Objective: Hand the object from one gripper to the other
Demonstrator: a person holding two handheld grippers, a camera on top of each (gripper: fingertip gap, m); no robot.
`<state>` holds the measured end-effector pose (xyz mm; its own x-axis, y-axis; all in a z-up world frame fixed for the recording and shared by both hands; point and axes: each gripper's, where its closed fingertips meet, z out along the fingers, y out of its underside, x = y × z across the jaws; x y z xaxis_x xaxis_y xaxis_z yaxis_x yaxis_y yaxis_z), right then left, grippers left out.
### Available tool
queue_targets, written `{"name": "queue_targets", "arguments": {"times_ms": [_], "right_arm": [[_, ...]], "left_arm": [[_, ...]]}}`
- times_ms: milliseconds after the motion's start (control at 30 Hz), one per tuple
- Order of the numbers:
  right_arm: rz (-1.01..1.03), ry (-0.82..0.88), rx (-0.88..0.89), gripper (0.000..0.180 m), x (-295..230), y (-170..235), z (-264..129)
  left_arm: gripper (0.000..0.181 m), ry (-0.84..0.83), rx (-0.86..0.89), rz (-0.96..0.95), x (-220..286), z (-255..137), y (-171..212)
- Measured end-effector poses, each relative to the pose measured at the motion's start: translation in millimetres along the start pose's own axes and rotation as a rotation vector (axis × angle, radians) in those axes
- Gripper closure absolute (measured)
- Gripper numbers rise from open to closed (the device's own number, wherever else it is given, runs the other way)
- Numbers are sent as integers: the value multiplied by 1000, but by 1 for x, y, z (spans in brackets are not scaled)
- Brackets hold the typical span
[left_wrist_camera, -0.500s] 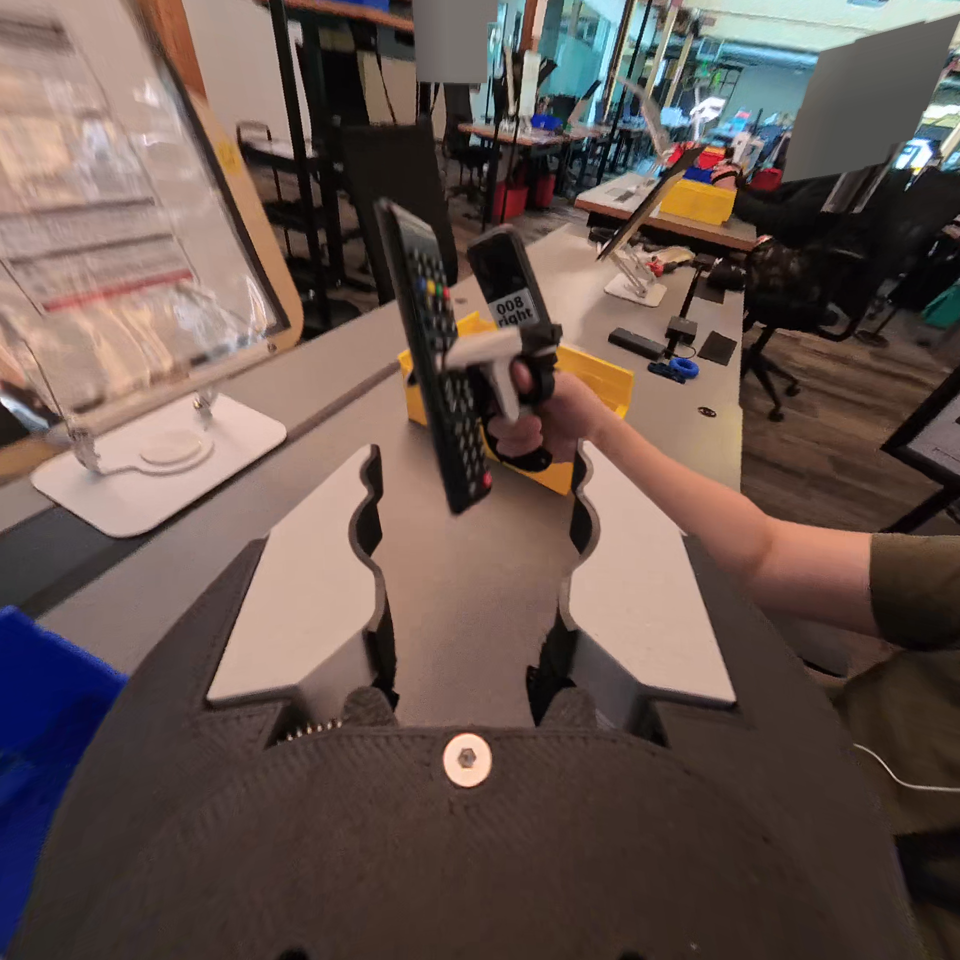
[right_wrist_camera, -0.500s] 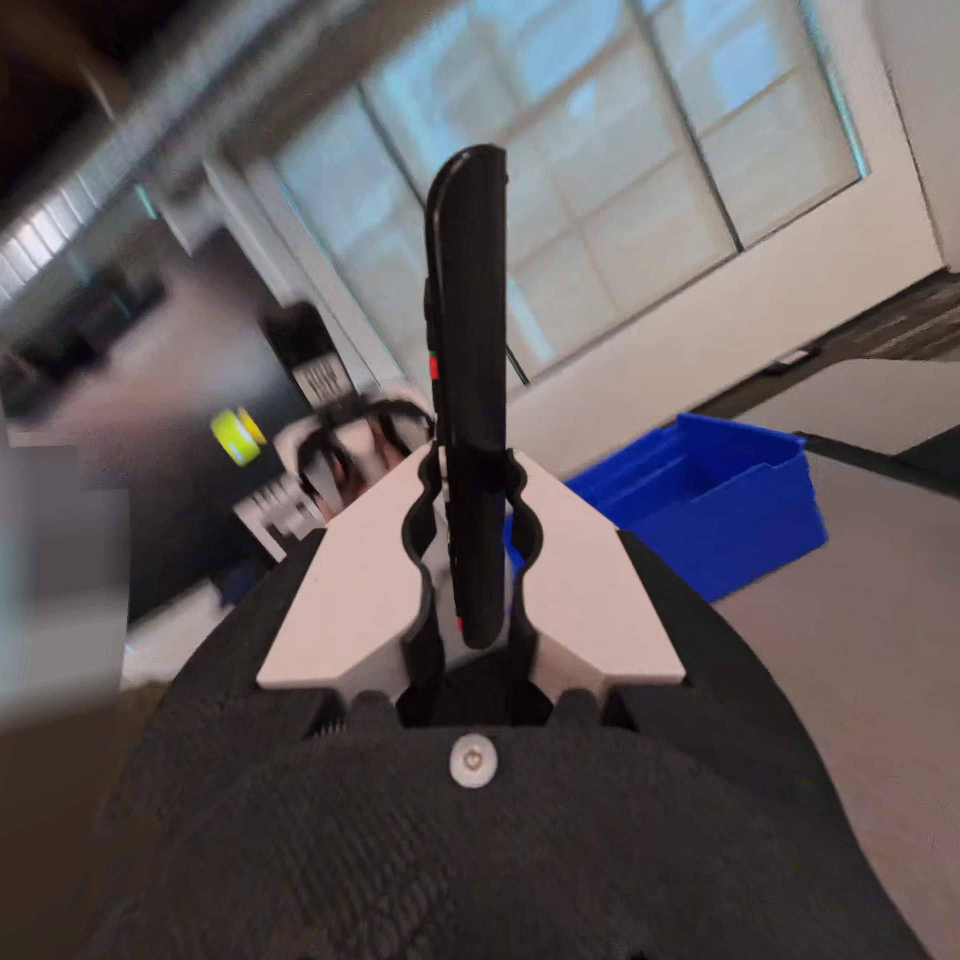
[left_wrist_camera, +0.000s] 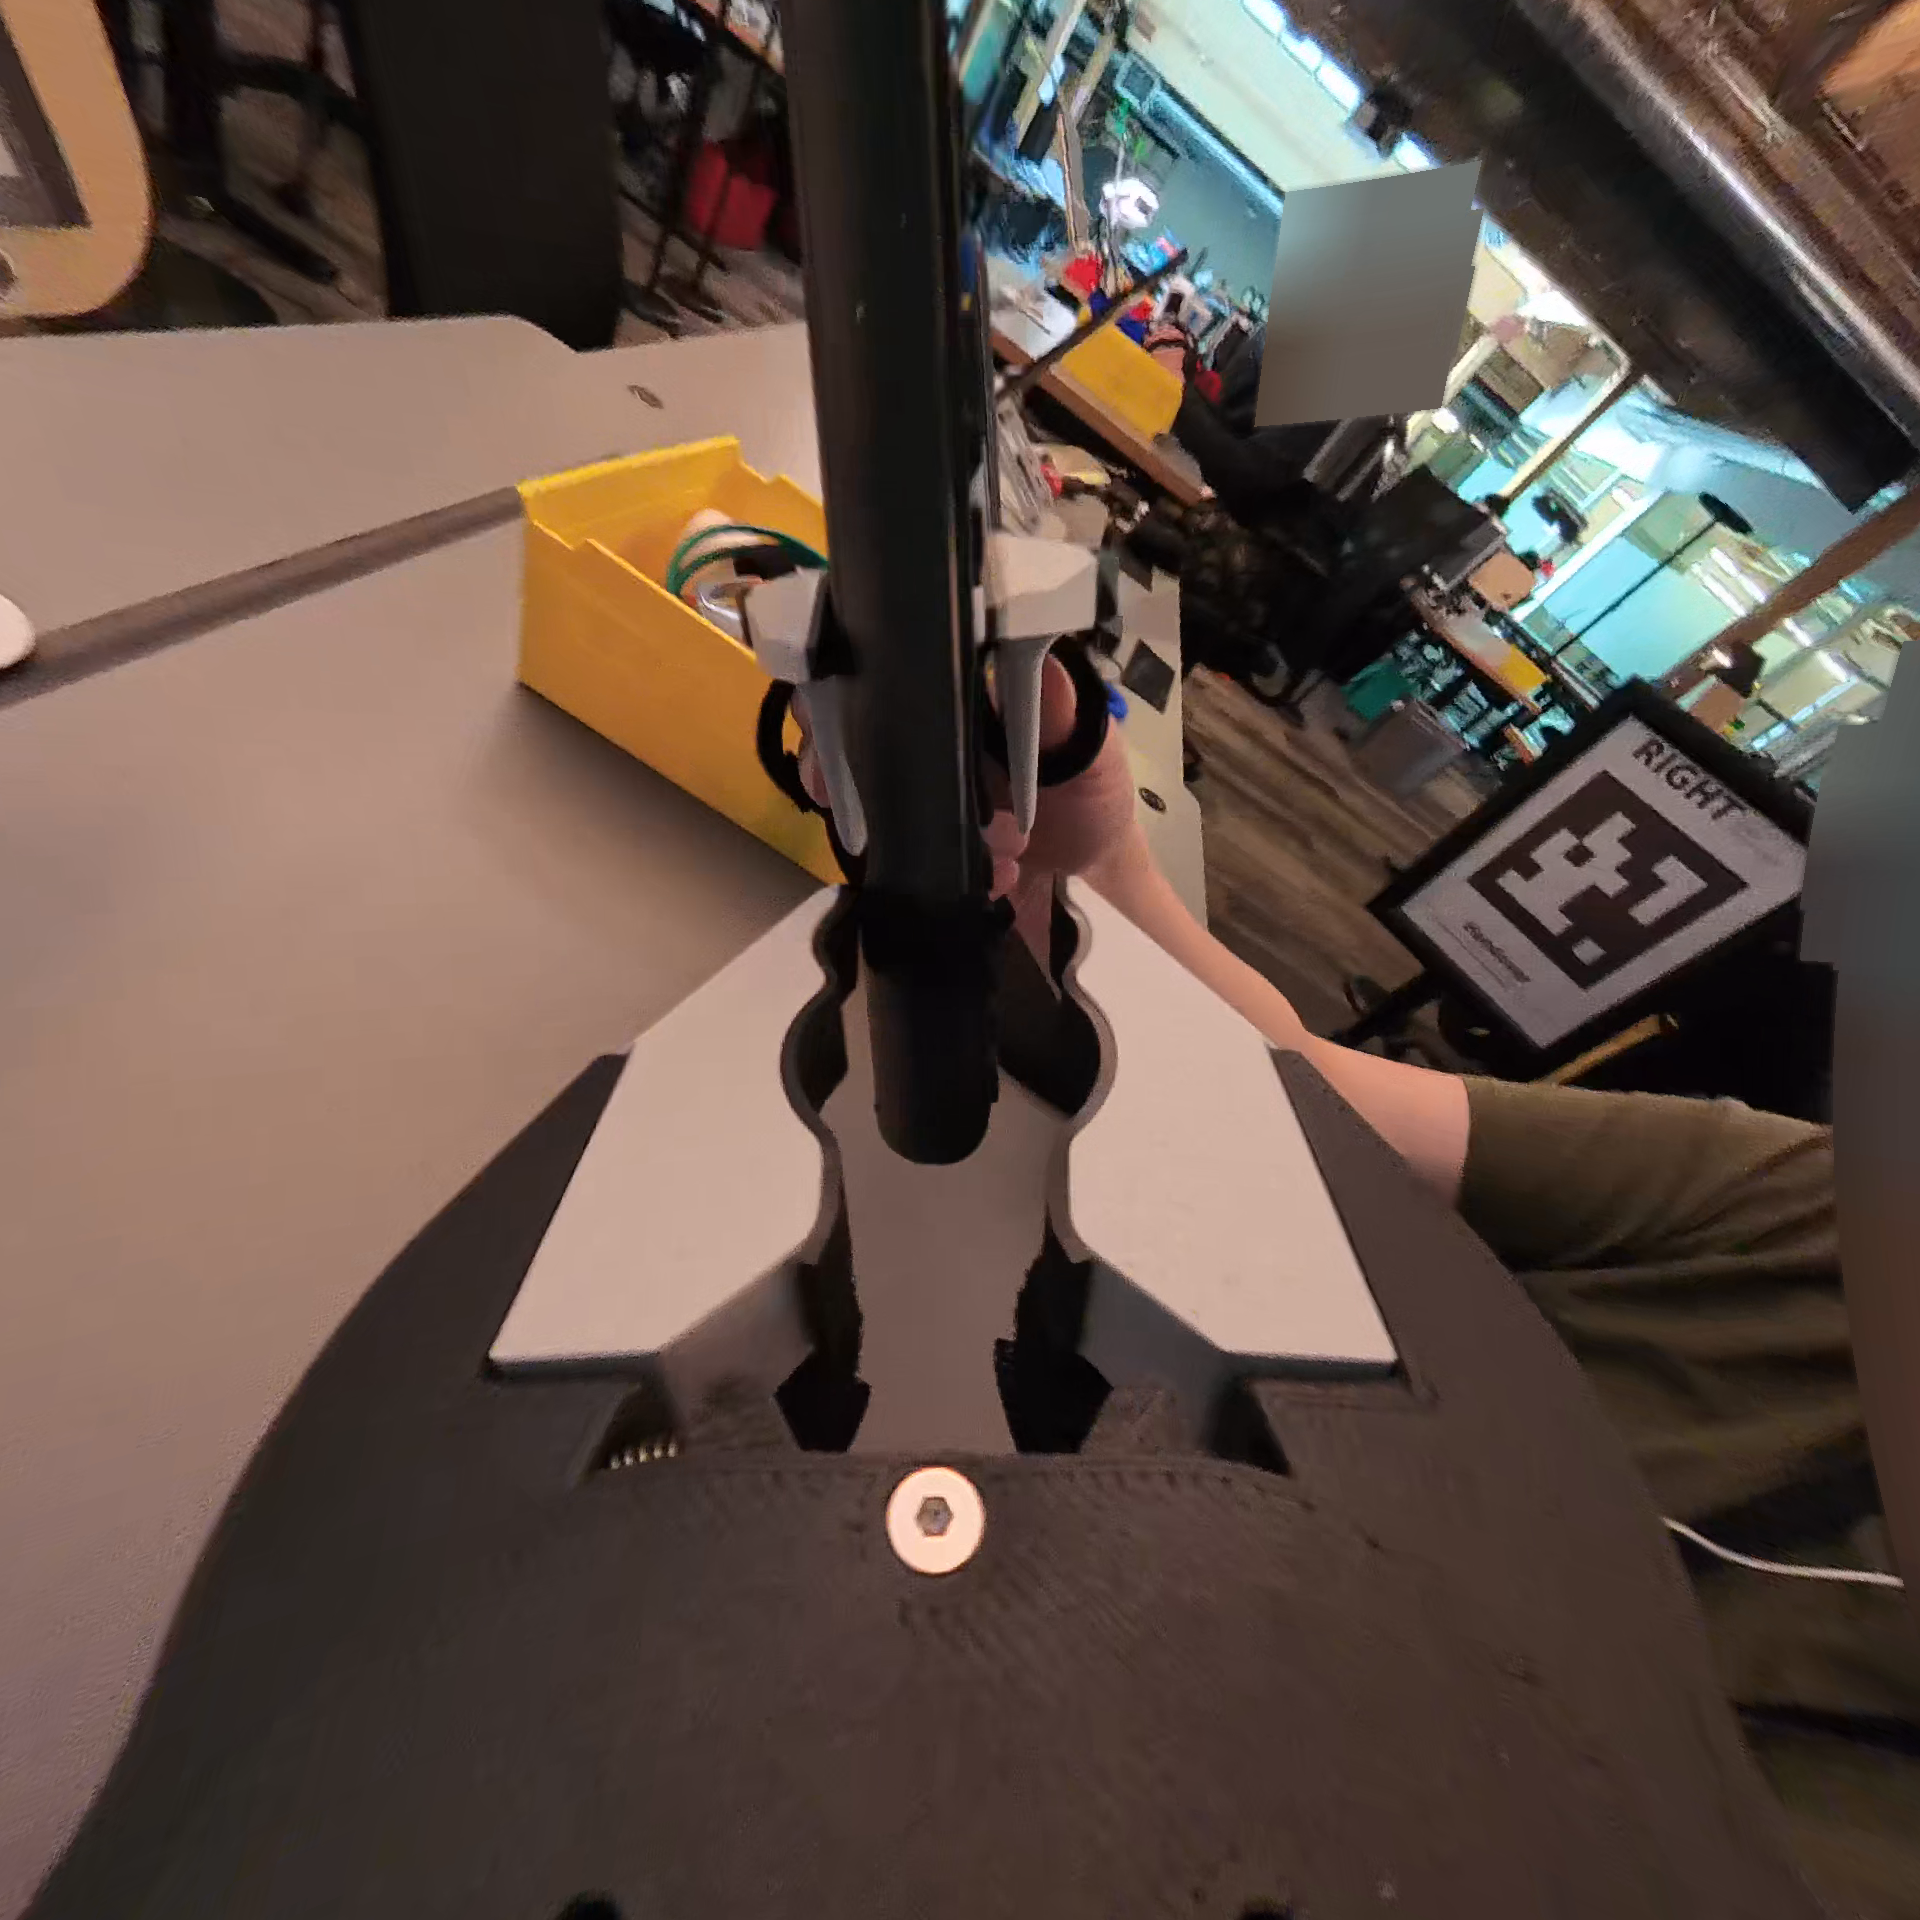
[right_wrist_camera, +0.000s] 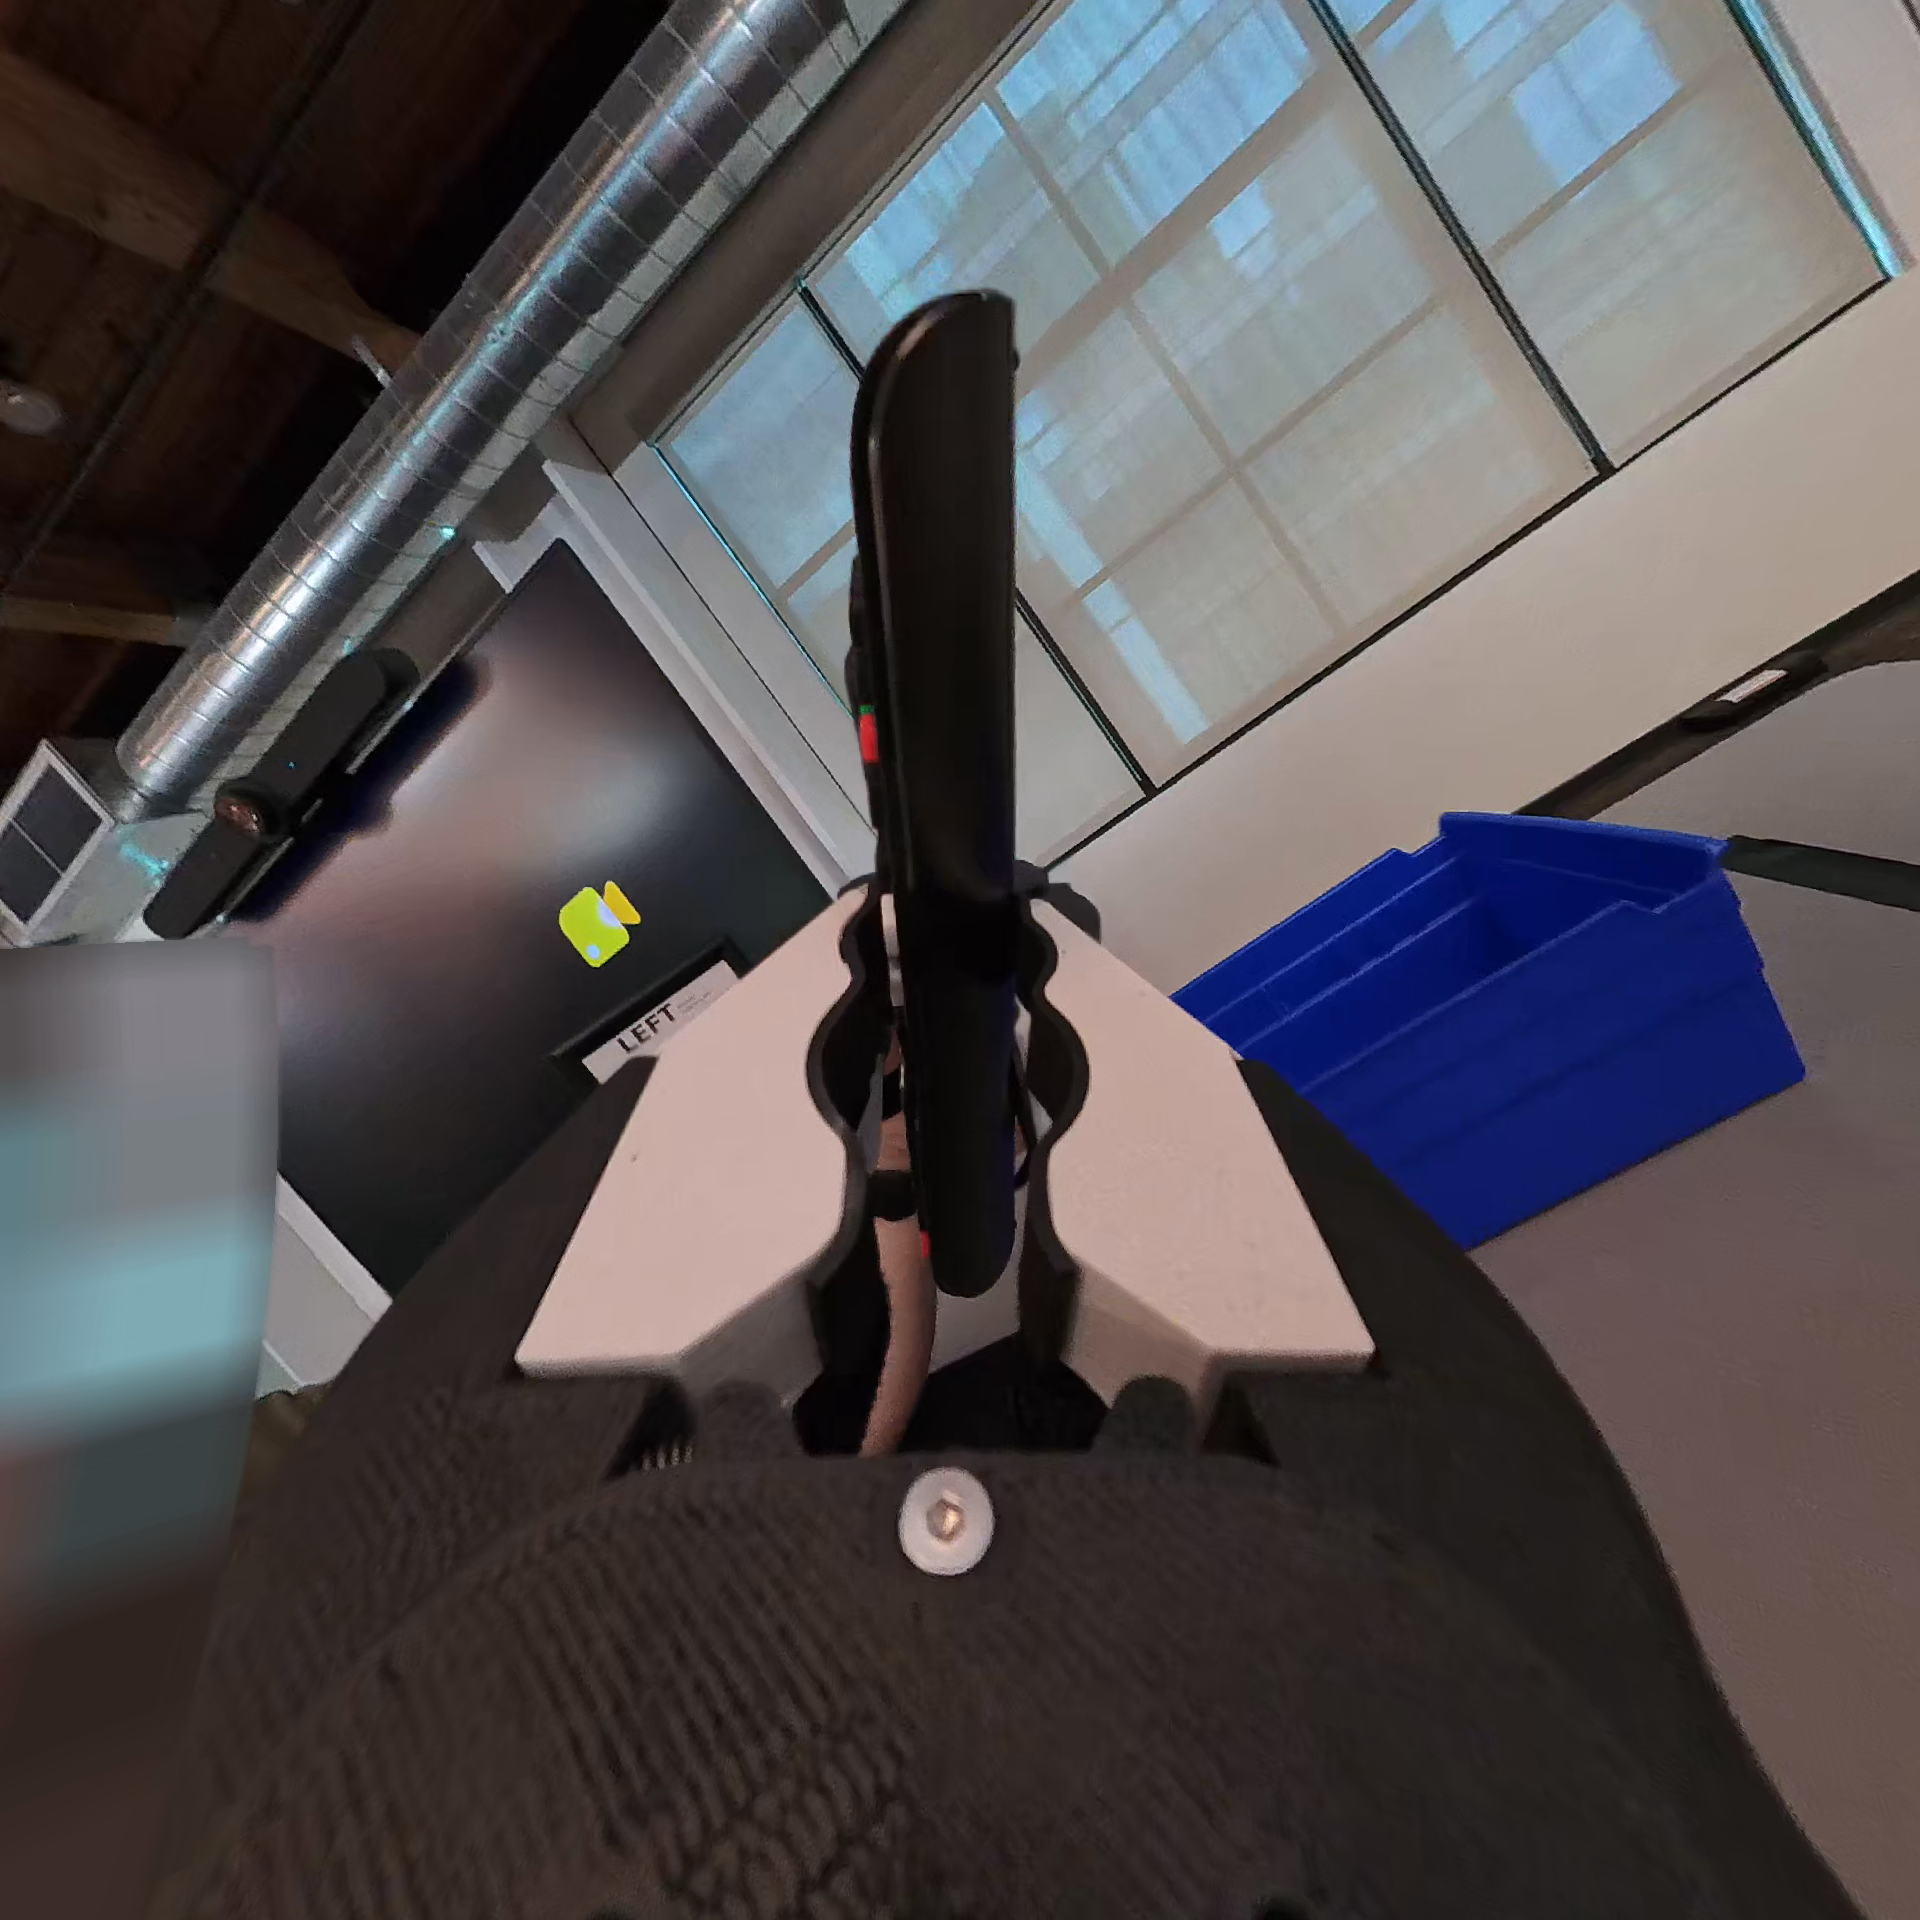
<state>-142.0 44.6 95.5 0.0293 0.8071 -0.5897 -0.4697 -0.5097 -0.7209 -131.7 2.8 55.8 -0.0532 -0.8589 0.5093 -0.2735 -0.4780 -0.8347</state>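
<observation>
A black remote control (left_wrist_camera: 883,416) stands upright, edge-on to both cameras. My right gripper (right_wrist_camera: 951,930) is shut on its lower part, and the remote (right_wrist_camera: 940,623) rises above the fingers. In the left wrist view the right gripper (left_wrist_camera: 920,623) shows farther off, clamped on the remote, with a hand behind it. My left gripper (left_wrist_camera: 951,914) has the remote's bottom end between its fingers. The jaws are partly closed around it. A gap still shows on the right side, so it is not clamped.
A yellow bin (left_wrist_camera: 644,644) with small items sits on the grey table (left_wrist_camera: 312,935) behind the grippers. A blue bin (right_wrist_camera: 1507,1039) stands on the table to the right in the right wrist view. A marker board on a stand (left_wrist_camera: 1600,883) is off the table at right. The gap from one gripper's tips to the other's is roughly 5 cm.
The two grippers have come together. The remote's lower end is now between my left fingers, which have narrowed from wide open. The right gripper keeps its hold.
</observation>
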Motion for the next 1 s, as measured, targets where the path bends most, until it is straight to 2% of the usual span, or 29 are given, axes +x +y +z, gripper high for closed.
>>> {"name": "queue_targets", "arguments": {"times_ms": [100, 200, 267, 333, 467, 533, 667, 733, 800, 1000], "right_arm": [[-34, 3, -16, 158, -5, 2, 5], [-84, -25, -46, 157, -17, 5, 9], [-160, -31, -65, 152, -28, 3, 9], [-276, 2, -114, 133, -39, 2, 6], [-588, 169, -156, 106, -52, -14, -13], [-756, 314, -175, 98, -51, -27, -30], [-1237, 604, -296, 81, -60, -45, -62], [-1467, 641, -427, 86, -70, -33, -67], [-1611, 649, -550, 101, -74, -19, -67], [-1647, 560, -708, 128, -75, 11, -61]], "left_arm": [[149, -7, -80, 34, 0, 5, 13], [158, -30, -129, 148, 2, 10, 17], [158, -129, -137, 305, -3, 11, 14], [159, -301, -145, 496, -15, 8, 6], [159, -581, -118, 774, -26, -3, -16], [159, -690, -114, 882, -27, -10, -25], [159, -803, -210, 1122, -26, -18, -23], [159, -864, -279, 1231, -29, -24, -20], [159, -894, -329, 1284, -32, -26, -16], [159, -805, -421, 1329, -31, -19, 3]]}}
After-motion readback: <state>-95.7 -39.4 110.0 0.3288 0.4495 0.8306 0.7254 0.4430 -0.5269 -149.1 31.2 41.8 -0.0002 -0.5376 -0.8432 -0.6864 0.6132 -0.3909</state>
